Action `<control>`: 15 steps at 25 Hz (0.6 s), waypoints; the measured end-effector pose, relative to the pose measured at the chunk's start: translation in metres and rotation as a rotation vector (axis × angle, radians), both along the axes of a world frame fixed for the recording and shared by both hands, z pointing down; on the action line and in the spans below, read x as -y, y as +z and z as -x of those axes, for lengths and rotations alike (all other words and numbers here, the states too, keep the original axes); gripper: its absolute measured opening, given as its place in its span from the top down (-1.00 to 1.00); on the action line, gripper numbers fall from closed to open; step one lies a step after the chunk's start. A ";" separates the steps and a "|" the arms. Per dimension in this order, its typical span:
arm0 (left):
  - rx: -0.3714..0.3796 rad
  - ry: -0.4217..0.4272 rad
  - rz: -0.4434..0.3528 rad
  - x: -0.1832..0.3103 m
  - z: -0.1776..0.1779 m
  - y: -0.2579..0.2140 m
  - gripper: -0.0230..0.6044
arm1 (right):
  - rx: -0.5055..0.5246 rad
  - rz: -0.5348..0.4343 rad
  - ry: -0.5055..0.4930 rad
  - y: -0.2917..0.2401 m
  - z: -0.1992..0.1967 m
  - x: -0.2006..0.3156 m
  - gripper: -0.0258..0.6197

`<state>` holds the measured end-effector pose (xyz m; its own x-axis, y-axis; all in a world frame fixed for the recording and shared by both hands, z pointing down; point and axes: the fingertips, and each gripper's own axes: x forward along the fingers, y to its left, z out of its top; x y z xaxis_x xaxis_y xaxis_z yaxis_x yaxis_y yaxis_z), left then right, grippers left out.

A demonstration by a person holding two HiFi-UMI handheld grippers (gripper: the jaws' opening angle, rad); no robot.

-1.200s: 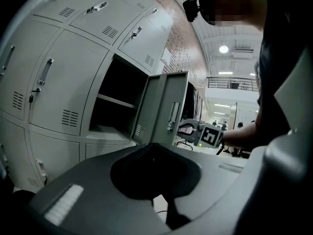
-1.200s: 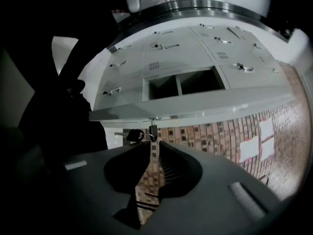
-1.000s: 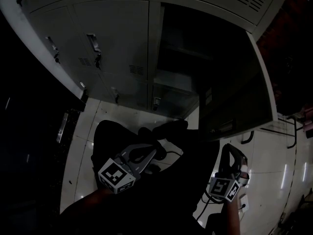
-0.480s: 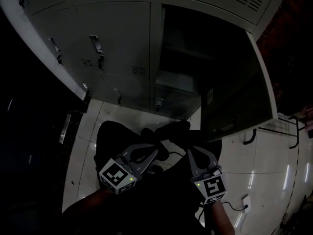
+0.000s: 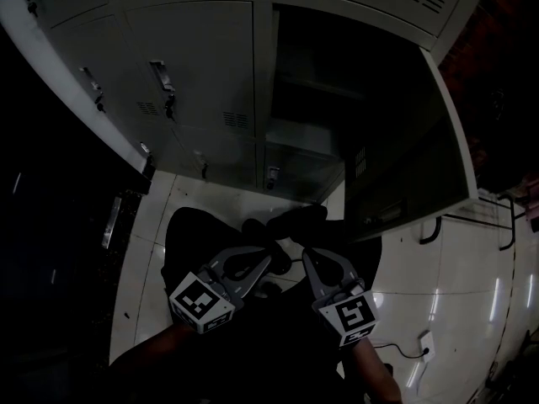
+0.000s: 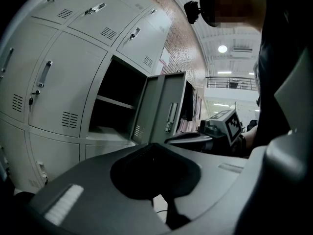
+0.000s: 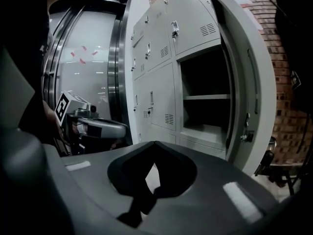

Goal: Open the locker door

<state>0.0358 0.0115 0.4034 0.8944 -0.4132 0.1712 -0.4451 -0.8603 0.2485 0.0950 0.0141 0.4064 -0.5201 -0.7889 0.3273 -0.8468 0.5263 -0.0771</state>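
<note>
The grey locker bank fills the top of the head view. One locker door [image 5: 421, 158] stands swung wide to the right, and its dark compartment [image 5: 337, 82] with a shelf is open to view. Both grippers hang low in front of the person's dark clothing, well short of the lockers. My left gripper [image 5: 271, 261] is shut with nothing in it. My right gripper [image 5: 305, 253] sits just to its right, also shut and empty. In the left gripper view the open door [image 6: 164, 106] shows past the left gripper [image 6: 153, 144]. The right gripper view shows the compartment [image 7: 205, 97] beyond the right gripper [image 7: 154, 142].
Closed lockers with handles [image 5: 164, 78] stand left of the open one. Glossy white floor tiles [image 5: 455, 268] stretch to the right, with a cable [image 5: 404, 352] lying on them. A dark wall or column [image 5: 50, 225] borders the left. A brick wall [image 7: 288, 106] lies past the door.
My right gripper has swung from the lower right up and leftward until it sits beside the left gripper, and its jaws have come together. The left gripper and the door have stayed put.
</note>
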 end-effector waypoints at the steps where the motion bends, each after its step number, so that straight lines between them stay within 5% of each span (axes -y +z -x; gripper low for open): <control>1: 0.000 0.000 -0.002 0.000 0.000 -0.001 0.89 | 0.001 0.004 0.000 0.001 0.000 -0.001 0.92; 15: 0.000 -0.001 0.003 0.001 -0.001 0.002 0.89 | 0.004 0.012 0.005 0.004 0.000 -0.002 0.92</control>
